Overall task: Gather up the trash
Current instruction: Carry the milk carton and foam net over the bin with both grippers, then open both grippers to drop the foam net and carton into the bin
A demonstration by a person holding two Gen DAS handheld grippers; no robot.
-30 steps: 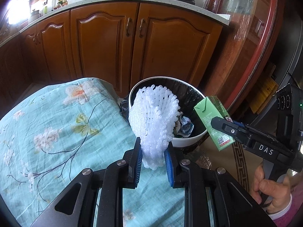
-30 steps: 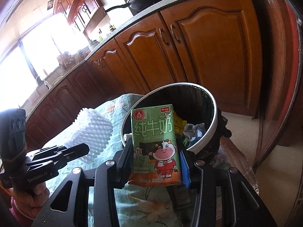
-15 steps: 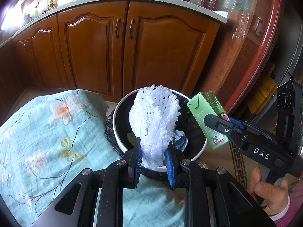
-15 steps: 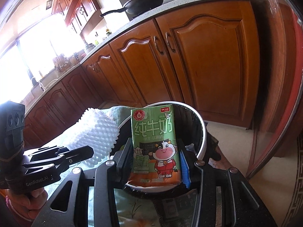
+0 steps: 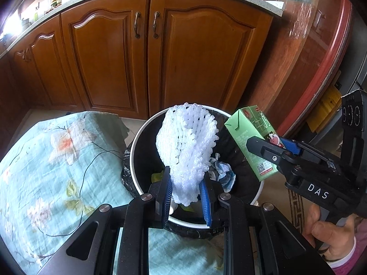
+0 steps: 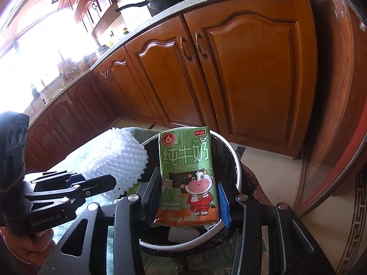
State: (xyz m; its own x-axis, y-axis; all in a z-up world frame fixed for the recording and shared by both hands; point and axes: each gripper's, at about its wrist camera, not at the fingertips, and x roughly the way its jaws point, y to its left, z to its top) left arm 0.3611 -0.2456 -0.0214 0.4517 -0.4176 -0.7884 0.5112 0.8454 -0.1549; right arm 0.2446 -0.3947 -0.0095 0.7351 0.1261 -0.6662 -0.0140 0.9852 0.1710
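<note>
The left gripper (image 5: 185,194) clamps a white foam net (image 5: 187,146); the right gripper (image 6: 187,197) clamps a green milk carton (image 6: 185,171). A second ago both were short of the bin (image 5: 137,142); now both items hang over its opening, above the trash inside, ready to drop. Beyond stand wooden cabinets (image 5: 142,55).

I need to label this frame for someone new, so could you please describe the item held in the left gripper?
Find the white-rimmed bin before the wooden cabinet doors. Above its opening, the left gripper pinches a white foam fruit net. Its knobbly mesh sets it apart from the smooth green milk carton beside it.
</note>
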